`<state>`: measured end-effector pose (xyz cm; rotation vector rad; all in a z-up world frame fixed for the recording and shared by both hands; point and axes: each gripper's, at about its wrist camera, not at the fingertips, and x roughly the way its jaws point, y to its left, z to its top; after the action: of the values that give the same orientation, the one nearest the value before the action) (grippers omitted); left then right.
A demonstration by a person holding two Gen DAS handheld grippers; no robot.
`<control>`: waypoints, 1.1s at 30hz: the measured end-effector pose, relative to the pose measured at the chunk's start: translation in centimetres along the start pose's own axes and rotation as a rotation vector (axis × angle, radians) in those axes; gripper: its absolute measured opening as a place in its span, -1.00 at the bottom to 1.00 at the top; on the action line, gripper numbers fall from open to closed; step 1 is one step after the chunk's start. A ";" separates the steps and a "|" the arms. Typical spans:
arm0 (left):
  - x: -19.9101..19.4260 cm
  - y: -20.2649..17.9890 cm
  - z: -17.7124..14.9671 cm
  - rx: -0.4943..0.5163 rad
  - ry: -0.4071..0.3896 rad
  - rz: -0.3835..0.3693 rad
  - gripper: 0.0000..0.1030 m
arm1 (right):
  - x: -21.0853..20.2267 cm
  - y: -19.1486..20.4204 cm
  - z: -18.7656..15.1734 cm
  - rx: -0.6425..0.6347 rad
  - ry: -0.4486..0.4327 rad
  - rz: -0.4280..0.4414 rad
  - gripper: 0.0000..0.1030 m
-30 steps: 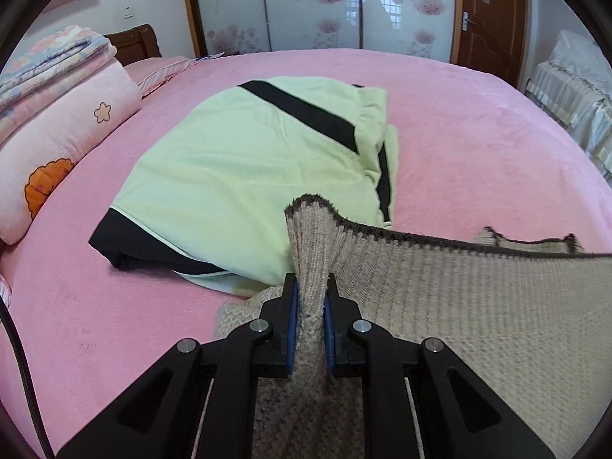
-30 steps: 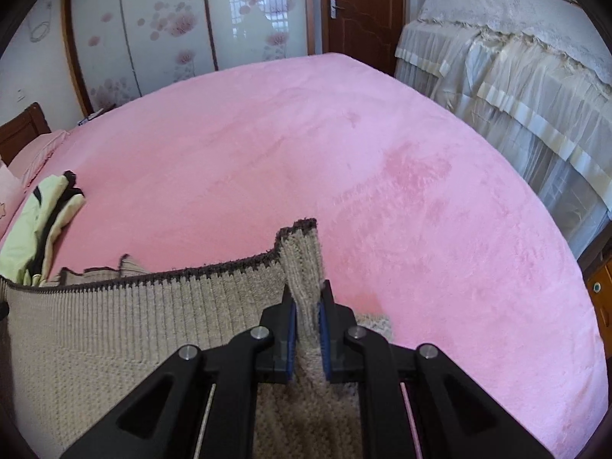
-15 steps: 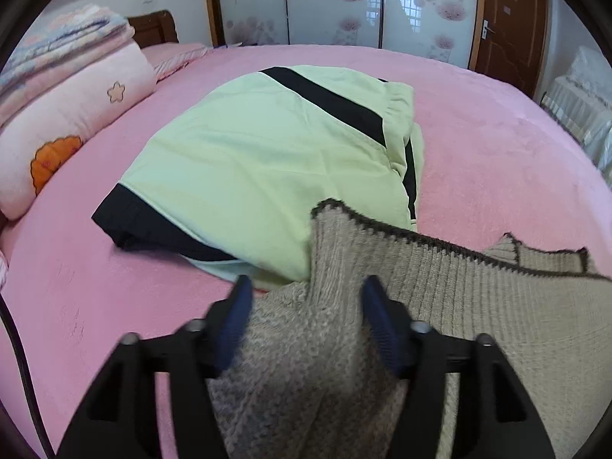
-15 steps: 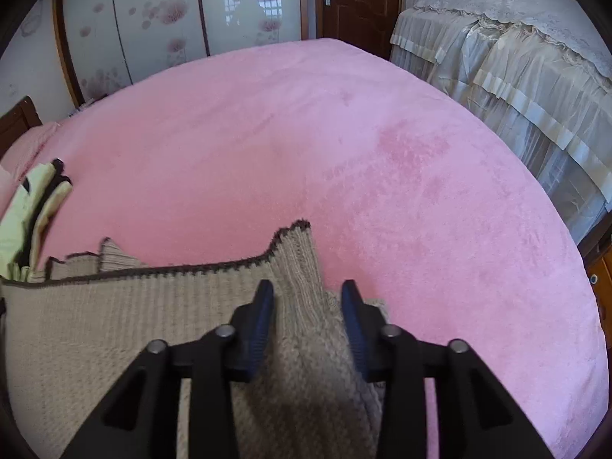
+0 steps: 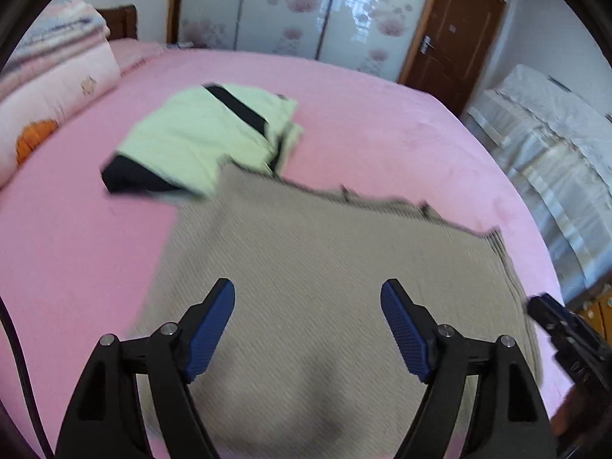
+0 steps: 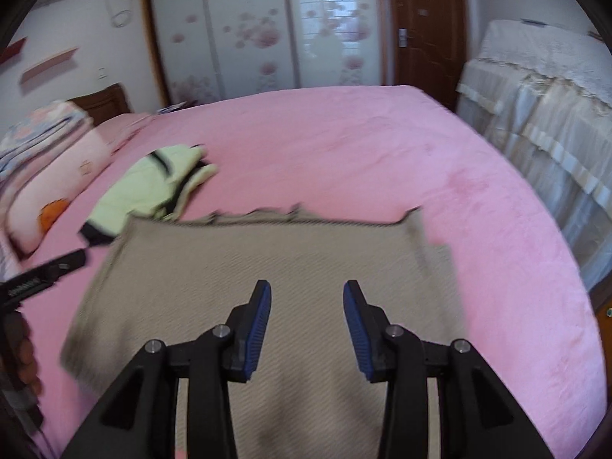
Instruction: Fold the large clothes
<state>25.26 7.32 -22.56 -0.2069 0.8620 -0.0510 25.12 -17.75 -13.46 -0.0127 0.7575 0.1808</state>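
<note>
A beige knitted sweater (image 5: 325,252) (image 6: 267,267) lies folded flat on the pink bed (image 5: 76,252) (image 6: 344,153), its dark-trimmed edge on the far side. My left gripper (image 5: 308,298) hangs above the near part of the sweater, its jaws opening wide with nothing between them. My right gripper (image 6: 307,298) hovers over the same sweater, open and holding nothing. Each gripper shows at the edge of the other's view: the right gripper (image 5: 566,329) and the left gripper (image 6: 46,275), with a hand below it.
A folded light-green garment with black bands (image 5: 202,134) (image 6: 153,187) lies just beyond the sweater's far left corner. Pink bedding (image 5: 49,88) is stacked at the left. A covered piece of furniture (image 6: 543,107) stands off the bed's right side.
Both grippers let go of the sweater's corners, opened, and pulled back and up. The sweater dropped flat onto the bed.
</note>
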 end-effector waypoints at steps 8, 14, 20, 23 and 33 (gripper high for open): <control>3.1 1.4 -7.4 -0.060 0.049 0.164 0.51 | 3.3 4.6 -7.6 -0.027 0.108 0.066 -0.24; 3.6 7.0 -8.5 -0.038 0.023 0.256 0.50 | 3.9 -1.2 -9.2 -0.022 0.127 -0.080 -0.44; 2.8 8.7 -9.2 0.008 -0.006 0.278 0.22 | 1.6 -9.5 -10.6 0.068 0.123 -0.275 -0.72; 2.9 8.6 -9.4 0.026 -0.014 0.289 0.20 | 1.0 -12.1 -11.5 0.106 0.131 -0.293 -1.00; 3.0 8.6 -9.7 0.027 -0.007 0.298 0.20 | 1.8 -11.9 -12.3 0.114 0.132 -0.316 -1.00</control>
<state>19.54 13.78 -32.68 -0.0516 0.8766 0.2159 19.99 -30.13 -24.28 -0.0366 0.8860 -0.1653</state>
